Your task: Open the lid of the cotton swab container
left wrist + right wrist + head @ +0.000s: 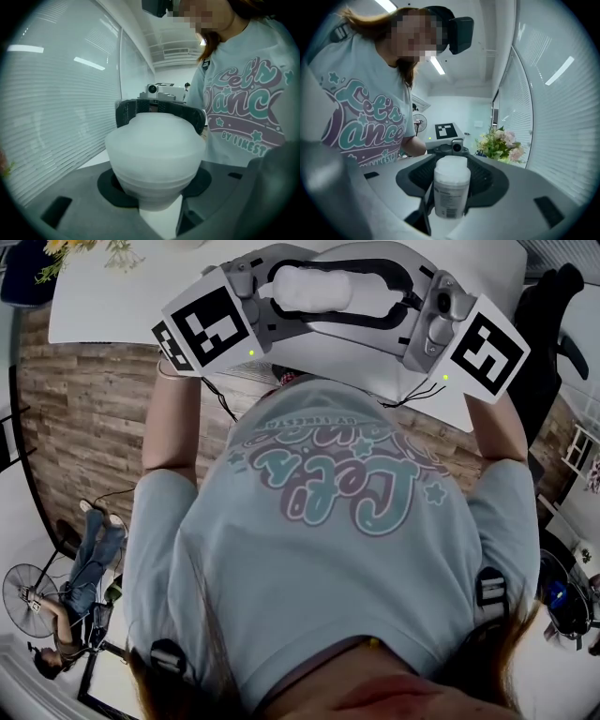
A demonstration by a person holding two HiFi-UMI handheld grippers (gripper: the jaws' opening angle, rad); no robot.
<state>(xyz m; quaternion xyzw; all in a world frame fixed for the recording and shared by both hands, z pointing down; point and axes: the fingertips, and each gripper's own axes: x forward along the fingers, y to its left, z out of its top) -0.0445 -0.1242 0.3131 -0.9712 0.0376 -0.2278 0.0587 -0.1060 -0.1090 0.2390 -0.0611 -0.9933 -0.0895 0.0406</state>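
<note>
The cotton swab container (323, 287) is lying on its side in mid-air, close in front of the person's chest and over the near edge of the white table (112, 306). Its lid (451, 164) is sitting on the body, not yet off. In the right gripper view the capped end is pointing away from that camera, toward the other tool.

The right gripper (451, 176) is clamping the labelled body, with its dark pads hugging both sides. The left gripper (157, 180) is coming in from the opposite end and is closed round the white capped end, which is filling its view. So both claws are gripping the same small tub, nose to nose.

Now for the step itself, as I'm reading it:

- **Right gripper:** it should be acting as the anchor, holding the body steady without crushing the thin plastic.
- **Left gripper:** it should be doing the work on the lid alone. Its pads want to be biting on the cap and not straddling the seam, or the two tools will just be fighting each other.
- **How the lid opens:** whether it unscrews or pulls off I cannot tell, so a gentle twist should be tried first, along the tub's own axis.
- **Position:** keeping everything over the table is wise, as swabs could spill when it gives.
</note>
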